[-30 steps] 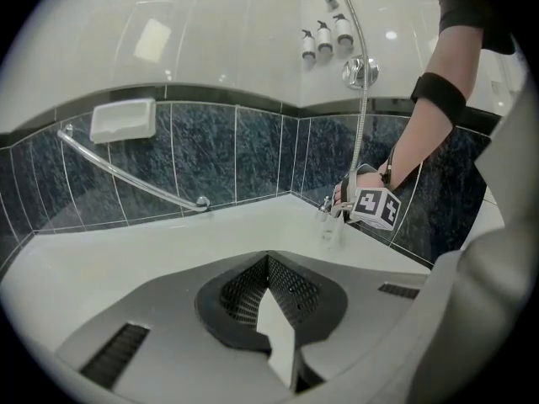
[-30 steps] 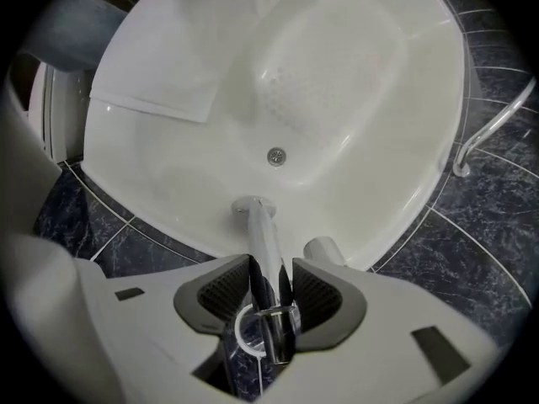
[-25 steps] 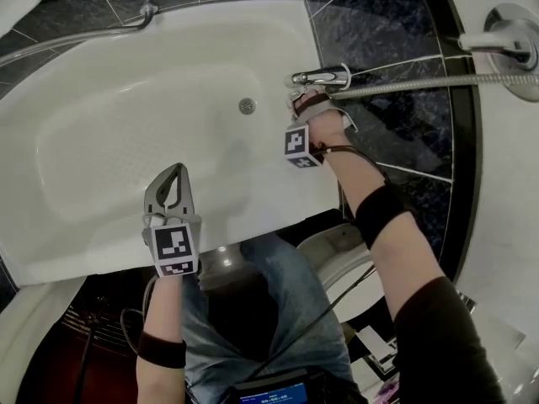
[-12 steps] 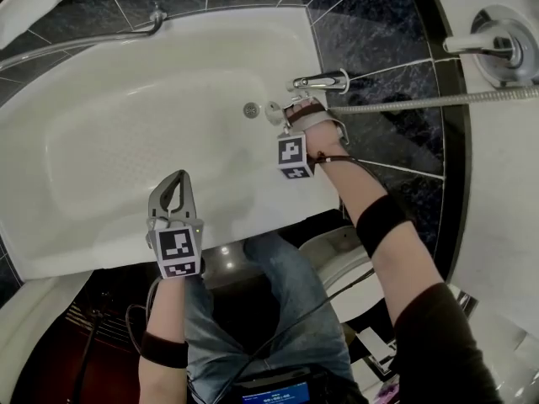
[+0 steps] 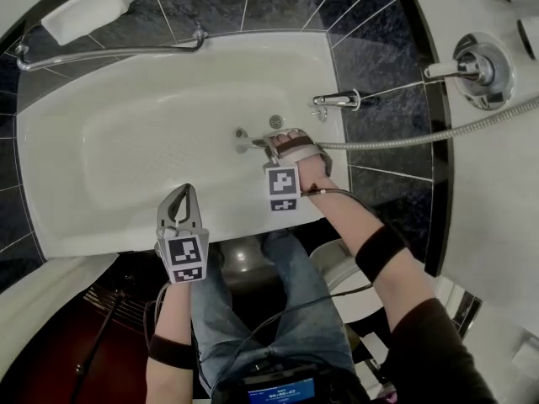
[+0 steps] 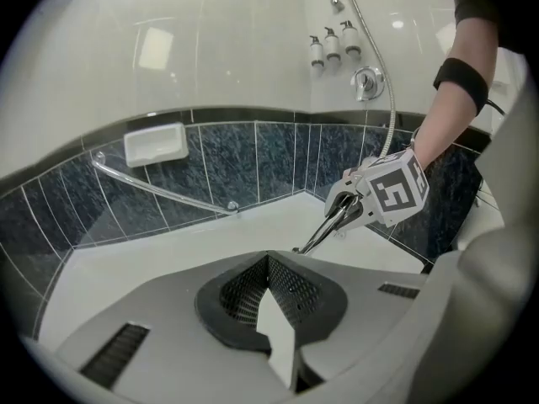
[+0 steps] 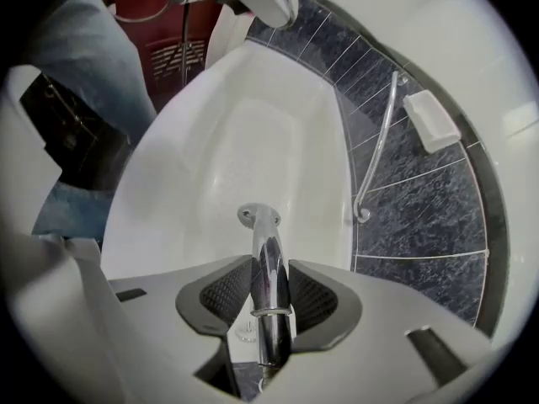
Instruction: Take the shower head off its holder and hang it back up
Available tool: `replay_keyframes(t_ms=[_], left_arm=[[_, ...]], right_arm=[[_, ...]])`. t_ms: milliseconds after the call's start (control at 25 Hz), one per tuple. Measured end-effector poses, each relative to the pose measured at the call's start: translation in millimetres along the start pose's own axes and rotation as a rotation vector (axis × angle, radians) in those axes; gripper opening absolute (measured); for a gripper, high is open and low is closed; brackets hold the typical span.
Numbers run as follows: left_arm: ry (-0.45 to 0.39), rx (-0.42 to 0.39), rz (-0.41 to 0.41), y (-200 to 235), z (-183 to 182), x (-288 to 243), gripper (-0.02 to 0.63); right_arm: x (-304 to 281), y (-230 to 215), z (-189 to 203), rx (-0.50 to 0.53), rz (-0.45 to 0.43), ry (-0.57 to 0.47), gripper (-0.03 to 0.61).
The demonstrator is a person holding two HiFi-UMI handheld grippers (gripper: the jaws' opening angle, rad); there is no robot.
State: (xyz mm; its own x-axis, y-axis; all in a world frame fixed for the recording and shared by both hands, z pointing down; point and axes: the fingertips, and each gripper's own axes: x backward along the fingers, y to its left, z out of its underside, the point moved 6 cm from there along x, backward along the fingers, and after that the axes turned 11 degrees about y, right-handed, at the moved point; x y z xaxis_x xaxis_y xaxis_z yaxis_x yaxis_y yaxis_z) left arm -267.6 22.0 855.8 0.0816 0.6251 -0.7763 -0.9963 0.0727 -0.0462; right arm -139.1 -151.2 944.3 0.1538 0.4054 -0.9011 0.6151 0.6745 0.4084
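Right gripper view, center: my right gripper [image 7: 269, 291] clamps the shower head [image 7: 263, 225], already lifted free over the tub; hanging it back remains. My left gripper [image 6: 269, 289] is closed, empty.

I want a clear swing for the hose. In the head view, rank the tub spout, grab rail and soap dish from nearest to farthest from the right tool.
From the right tool, shut on the shower head:
1. Tub spout, close by at the tub's right end.
2. Grab rail, along the far wall.
3. Soap dish, above the rail, far left.
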Motion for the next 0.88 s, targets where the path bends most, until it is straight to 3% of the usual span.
replay_keyframes(t_ms=[280,520,640,760,880], left_arm=[[-0.022,-0.038,-0.09,37.9,-35.7,89.7,0.002],[-0.011,-0.086,-0.153,59.5,-44.4,158.1,0.147],[0.003,-0.187,-0.212,68.2,-54.0,184.9,0.236],[0.021,-0.361,-0.303,73.5,-69.7,204.4,0.3],[0.027,-0.5,-0.411,78.6,-95.4,224.0,0.32]], right_arm=[[109.7,-27.5,-65.1,-0.154,-0.007,-0.184,0.152],[209.0,-67.6,-108.5,-0.258,0.019,-0.346,0.152],[254.9,-86.9,-121.7,-0.29,0.022,-0.421,0.152],[296.5,-104.5,-126.5,-0.317,0.013,-0.489,0.152],[336.1,-119.4,-129.7,-0.343,-0.001,-0.549,0.15]])
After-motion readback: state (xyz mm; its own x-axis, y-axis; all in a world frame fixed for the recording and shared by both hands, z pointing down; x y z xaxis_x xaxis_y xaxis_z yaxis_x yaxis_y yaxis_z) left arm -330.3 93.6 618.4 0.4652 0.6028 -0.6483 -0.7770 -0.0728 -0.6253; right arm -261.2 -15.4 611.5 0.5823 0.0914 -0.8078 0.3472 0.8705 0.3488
